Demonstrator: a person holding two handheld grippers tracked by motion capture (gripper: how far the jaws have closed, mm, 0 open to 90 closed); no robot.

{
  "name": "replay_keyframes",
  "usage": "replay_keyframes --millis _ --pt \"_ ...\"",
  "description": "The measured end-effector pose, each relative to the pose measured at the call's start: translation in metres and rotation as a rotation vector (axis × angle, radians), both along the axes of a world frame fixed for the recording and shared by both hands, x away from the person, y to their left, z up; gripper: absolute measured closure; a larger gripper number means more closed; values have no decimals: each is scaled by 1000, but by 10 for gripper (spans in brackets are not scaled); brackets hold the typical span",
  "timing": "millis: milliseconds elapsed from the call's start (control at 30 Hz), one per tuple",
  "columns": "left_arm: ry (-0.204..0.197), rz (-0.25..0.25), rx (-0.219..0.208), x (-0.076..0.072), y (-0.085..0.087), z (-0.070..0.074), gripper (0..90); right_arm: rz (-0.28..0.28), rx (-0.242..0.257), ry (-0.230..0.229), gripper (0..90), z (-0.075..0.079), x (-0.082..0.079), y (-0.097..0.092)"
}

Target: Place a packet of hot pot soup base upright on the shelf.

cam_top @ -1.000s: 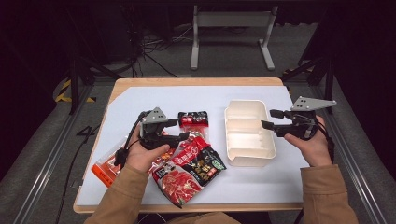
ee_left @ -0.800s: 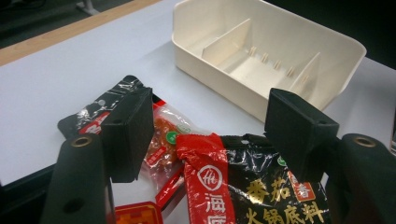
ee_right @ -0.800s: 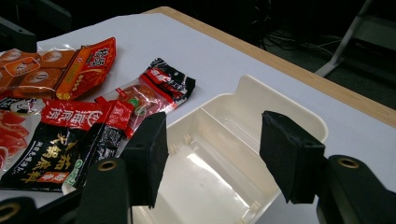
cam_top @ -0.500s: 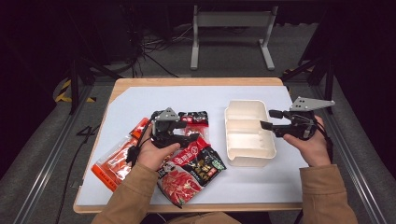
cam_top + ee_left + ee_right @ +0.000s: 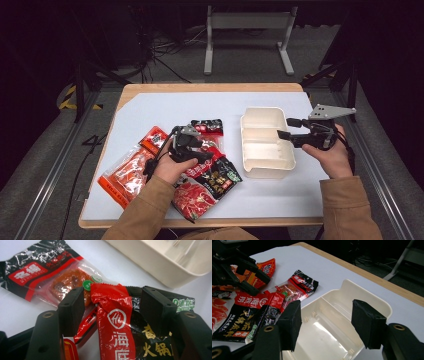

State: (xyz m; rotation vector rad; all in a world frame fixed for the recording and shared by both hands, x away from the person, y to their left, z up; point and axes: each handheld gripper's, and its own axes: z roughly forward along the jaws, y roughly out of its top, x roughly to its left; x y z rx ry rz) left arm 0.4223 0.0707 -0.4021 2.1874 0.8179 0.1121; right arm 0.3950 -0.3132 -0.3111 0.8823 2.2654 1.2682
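Note:
My left gripper (image 5: 202, 149) hangs low over a heap of sauce packets, pointing right. Its jaws (image 5: 112, 307) stand on either side of the crumpled red top edge of a black-and-red hotpot packet (image 5: 112, 317) (image 5: 217, 175). They have just been closing, but the pads do not press on the packet. A smaller black-and-red packet (image 5: 207, 125) (image 5: 50, 275) lies just beyond it. My right gripper (image 5: 286, 128) (image 5: 327, 320) is open and empty, held over the right side of a white two-compartment container (image 5: 260, 111) (image 5: 362, 290).
A red packet (image 5: 192, 197) lies near the table's front edge, and orange packets (image 5: 125, 172) lie left of the left hand. White sheet (image 5: 165, 107) covers the wooden table. Bare sheet stretches behind the packets and container.
The left hand has moved right and down, from above the orange packets to the black-and-red hotpot packet. The right hand has kept still over the container.

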Motion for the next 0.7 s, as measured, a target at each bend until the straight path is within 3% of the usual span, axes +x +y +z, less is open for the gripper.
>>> replay_keyframes --millis 300,367,700 --pt "56 -10 47 5 -1 -11 409 1 -7 3 401 -1 1 1" --pt "95 -16 78 7 -1 -15 427 4 -9 5 402 -2 1 2" --pt "157 -48 98 8 -4 -22 506 10 -20 6 401 -3 2 5"
